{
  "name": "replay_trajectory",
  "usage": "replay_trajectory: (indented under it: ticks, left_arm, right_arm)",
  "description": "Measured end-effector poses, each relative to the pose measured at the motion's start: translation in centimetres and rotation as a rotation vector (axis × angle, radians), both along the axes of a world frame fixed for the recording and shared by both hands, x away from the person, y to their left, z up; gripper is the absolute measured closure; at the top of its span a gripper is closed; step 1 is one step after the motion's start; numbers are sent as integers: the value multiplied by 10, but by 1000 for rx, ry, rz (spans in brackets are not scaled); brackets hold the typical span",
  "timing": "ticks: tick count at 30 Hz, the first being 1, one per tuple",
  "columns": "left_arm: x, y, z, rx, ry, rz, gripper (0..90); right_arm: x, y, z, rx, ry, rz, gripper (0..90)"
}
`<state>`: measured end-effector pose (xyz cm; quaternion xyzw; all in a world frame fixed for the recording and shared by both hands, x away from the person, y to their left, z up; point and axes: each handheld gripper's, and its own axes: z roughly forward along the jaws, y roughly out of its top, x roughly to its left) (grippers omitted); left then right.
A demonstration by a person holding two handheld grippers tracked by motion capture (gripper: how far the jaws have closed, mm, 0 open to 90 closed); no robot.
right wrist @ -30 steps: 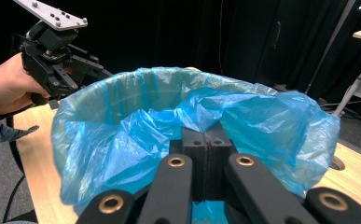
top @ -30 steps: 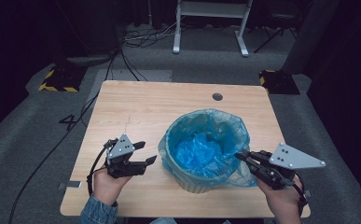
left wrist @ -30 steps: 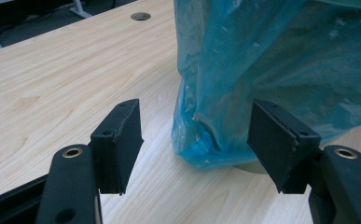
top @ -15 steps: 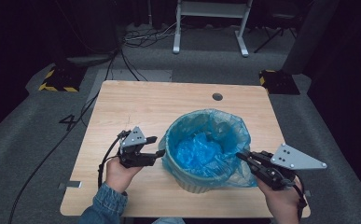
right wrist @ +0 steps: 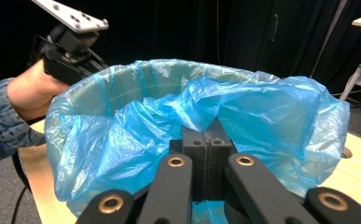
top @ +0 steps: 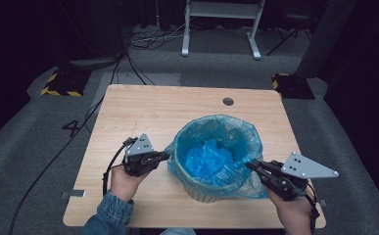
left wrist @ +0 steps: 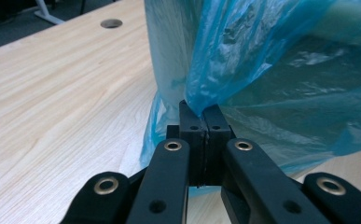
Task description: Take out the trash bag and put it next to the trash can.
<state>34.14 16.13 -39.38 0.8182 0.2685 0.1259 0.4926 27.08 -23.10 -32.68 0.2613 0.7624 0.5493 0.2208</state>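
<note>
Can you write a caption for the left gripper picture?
Left gripper shut on thin blue plastic bag beside light wooden table.

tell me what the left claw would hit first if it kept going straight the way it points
The left claw has just been closing and now pinches the blue bag at its pads. Pushed straight on, it would probably press through that film into the side wall of the bin just behind it.

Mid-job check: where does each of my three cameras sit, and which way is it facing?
High view: above the near table edge, looking forward and down on the table, bin and blue bag; both hands enter from below.
Left gripper view: rides the left gripper, whose jaws pinch the bag's outer side.
Right gripper view: rides the right gripper, clamped on the bag, facing across the bin.
Shared: high and right views both show the left gripper.
</note>
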Motion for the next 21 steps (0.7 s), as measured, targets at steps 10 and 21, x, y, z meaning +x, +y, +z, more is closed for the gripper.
replay_trajectory:
  ticks: [10,21]
  left_arm:
    - [-19,8,30,-33,-87,25,897]
    - [-22,3,59,-76,-137,22,897]
  right_arm:
    - [7,1,9,4,-19,6,900]
    - [20,10,14,26,-4,44,900]
